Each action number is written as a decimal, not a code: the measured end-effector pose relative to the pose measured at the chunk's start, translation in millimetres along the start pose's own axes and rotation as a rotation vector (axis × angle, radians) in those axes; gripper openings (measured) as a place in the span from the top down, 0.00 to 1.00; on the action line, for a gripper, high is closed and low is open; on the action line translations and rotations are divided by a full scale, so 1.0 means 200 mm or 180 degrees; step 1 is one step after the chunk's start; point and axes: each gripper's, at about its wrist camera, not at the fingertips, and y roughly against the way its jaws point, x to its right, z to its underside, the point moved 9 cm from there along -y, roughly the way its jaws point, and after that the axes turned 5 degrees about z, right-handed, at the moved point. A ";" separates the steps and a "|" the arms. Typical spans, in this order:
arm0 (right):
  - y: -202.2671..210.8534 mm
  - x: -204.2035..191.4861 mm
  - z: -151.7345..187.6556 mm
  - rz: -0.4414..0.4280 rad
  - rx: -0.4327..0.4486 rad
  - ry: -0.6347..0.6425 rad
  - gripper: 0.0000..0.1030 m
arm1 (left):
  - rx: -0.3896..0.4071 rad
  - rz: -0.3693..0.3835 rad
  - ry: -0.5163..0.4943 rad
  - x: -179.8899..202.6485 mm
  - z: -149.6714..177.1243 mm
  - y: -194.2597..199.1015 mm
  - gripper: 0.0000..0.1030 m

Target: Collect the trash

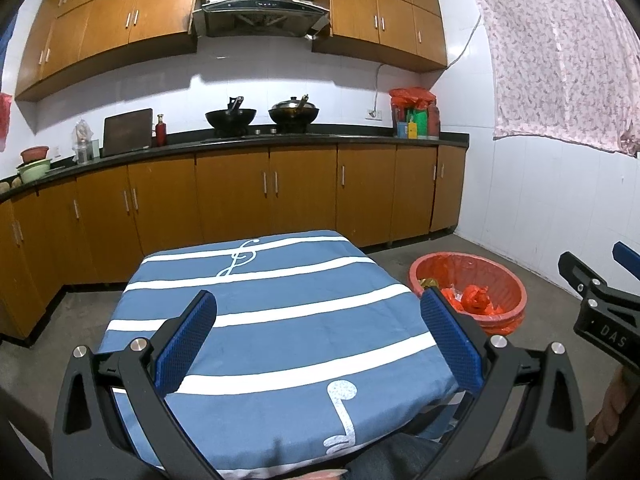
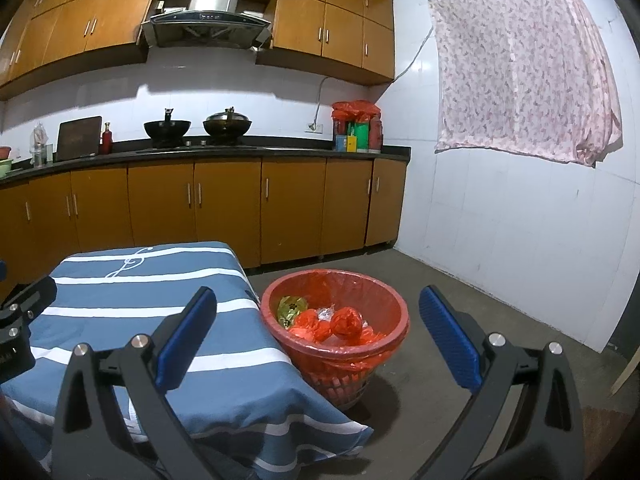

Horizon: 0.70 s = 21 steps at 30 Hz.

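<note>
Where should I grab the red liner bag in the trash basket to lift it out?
Grip the red liner where it folds over the basket rim, on the near side where loose plastic hangs down. Come from above and the right with the right gripper, since the cloth-covered table crowds the left side. The loose fold there gives thin material to pinch.

The right gripper (image 2: 318, 304) hangs with its jaws spread wide and nothing between them, above the gap where the table (image 2: 132, 280) in its blue striped cloth meets the red-lined trash basket (image 2: 394, 320). Red bags (image 2: 347, 323) and a green wrapper (image 2: 290, 308) lie inside. The left gripper (image 2: 18, 320) shows at the left edge.
</note>
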 end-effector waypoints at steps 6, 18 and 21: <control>-0.01 0.02 0.02 -0.0021 -0.0054 -0.0063 0.04 | 0.0001 -0.0031 -0.0030 0.00 0.00 0.01 0.02; 0.00 0.01 0.03 -0.0028 -0.0065 -0.0074 0.04 | 0.0014 -0.0071 -0.0019 0.00 -0.01 0.02 0.02; -0.01 0.01 0.03 -0.0028 -0.0063 -0.0070 0.04 | 0.0020 -0.0080 -0.0011 -0.01 -0.01 0.03 0.02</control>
